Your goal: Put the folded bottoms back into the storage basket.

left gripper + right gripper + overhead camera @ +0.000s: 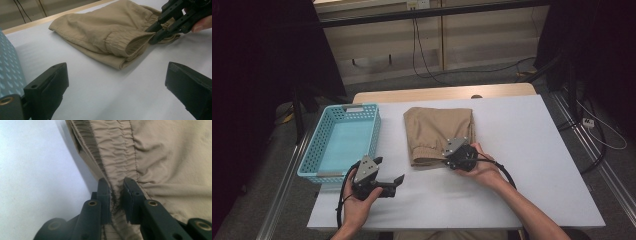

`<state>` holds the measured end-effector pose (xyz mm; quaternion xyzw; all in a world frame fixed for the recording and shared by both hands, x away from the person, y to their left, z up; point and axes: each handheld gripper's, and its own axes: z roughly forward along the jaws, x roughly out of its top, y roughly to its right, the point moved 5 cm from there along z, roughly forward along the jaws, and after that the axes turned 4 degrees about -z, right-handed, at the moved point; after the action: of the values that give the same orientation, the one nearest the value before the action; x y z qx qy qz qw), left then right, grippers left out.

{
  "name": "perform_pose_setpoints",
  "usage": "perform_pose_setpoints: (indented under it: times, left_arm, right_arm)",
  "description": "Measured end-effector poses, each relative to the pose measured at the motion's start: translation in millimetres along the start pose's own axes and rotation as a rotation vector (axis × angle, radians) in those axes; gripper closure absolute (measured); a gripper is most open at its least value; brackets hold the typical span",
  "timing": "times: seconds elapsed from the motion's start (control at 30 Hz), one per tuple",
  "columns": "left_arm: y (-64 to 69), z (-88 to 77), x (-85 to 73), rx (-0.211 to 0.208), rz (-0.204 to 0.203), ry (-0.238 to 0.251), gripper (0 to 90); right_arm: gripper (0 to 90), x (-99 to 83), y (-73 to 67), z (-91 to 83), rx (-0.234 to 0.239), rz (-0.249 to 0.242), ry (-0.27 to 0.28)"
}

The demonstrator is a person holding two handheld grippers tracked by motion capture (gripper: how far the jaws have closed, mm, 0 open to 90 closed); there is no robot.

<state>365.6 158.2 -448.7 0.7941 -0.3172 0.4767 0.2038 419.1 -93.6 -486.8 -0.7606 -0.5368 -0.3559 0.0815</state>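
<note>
A folded pair of tan trousers (437,130) lies on the white table, just right of a light blue basket. My right gripper (446,159) is at the garment's near edge, shut on the gathered elastic hem (117,170); in the right gripper view the fabric is pinched between the two black pads (130,192). The left gripper view shows the same trousers (105,32) with the right gripper (153,37) clamped on the hem's corner. My left gripper (388,170) hovers over bare table in front of the basket, its jaws wide apart with nothing between them (117,70).
The blue perforated basket (374,130) stands at the table's left side, with its wall (10,72) close beside my left gripper. White tabletop (532,150) stretches to the right of the trousers. Cables and dark stands lie on the floor beyond the table.
</note>
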Motion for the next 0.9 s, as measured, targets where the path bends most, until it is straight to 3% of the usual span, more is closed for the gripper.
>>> perform_pose_setpoints:
  times: [0.1,0.4,0.5,0.57,0.8,0.9]
  left_arm:
    - [1.0,2.7,3.7,0.001,-0.003,0.001,5.2]
    - [0.5,15.3,14.4,-0.008,-0.015,-0.029,5.2]
    - [1.2,20.7,18.1,0.013,0.012,-0.064,5.2]
    - [3.8,24.2,22.3,-0.006,0.027,-0.067,5.2]
    - [1.1,36.2,38.6,-0.013,-0.026,-0.034,5.2]
    - [-2.4,44.2,41.5,-0.045,-0.070,-0.074,6.6]
  right_arm:
    - [78.4,-0.3,3.0,-1.8,0.018,0.036,0.020]
    - [79.0,2.4,4.6,-9.3,0.019,0.071,0.040]
    - [79.1,2.3,4.2,-11.8,0.026,0.084,0.046]
    - [79.1,2.3,3.7,-13.0,0.028,0.089,0.043]
    - [79.1,1.5,-3.1,-22.2,0.050,0.097,0.055]
    - [79.1,-0.9,-6.2,-24.6,0.064,0.099,0.064]
